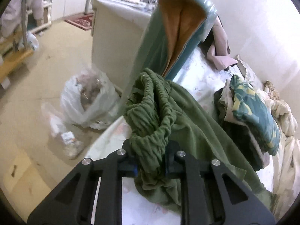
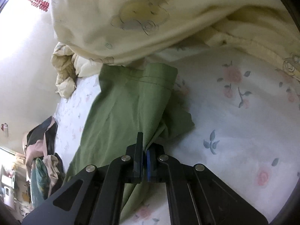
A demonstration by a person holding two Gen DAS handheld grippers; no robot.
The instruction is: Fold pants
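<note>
You held olive-green pants (image 1: pixel 180 116) in black grippers, the left gripper (image 1: pixel 150 161) and the right gripper (image 2: pixel 143 161) both with blue pads. Under them your bedsheet (image 2: pixel 234 112) was white with pink roses and grey-blue leaves. The quilt (image 2: pixel 131 18) was cream with faint grey roses. A teal cloth (image 1: pixel 155 43) showed a mustard lining, and the pillow (image 1: pixel 253 110) was teal with yellow leaves.
</note>
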